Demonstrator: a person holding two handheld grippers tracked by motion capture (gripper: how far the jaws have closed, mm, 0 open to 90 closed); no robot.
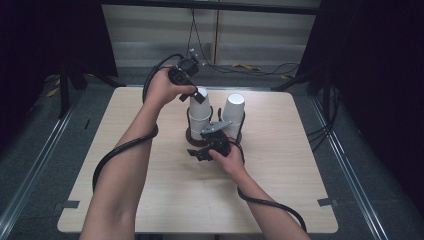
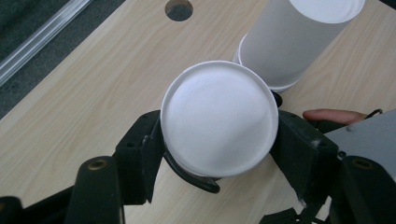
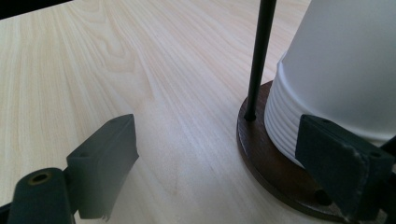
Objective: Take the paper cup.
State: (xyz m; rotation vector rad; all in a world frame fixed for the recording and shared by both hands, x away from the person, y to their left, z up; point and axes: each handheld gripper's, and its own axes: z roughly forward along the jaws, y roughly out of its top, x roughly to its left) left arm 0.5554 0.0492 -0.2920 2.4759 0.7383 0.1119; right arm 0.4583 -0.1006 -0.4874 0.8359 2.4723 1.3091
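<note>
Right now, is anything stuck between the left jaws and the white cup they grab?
No. The left gripper has its jaws pressed straight on the sides of the top cup of the left stack. Nothing visible sits between. The second stack stands beside it, apart.

Left hand-held gripper (image 1: 196,93) clamped shut; right hand-held gripper (image 1: 200,150) gapes.

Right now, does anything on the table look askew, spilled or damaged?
Nothing stands out. Both stacks of upturned white cups stand upright on dark holders. The left gripper clamps the top cup, which looks undented.
</note>
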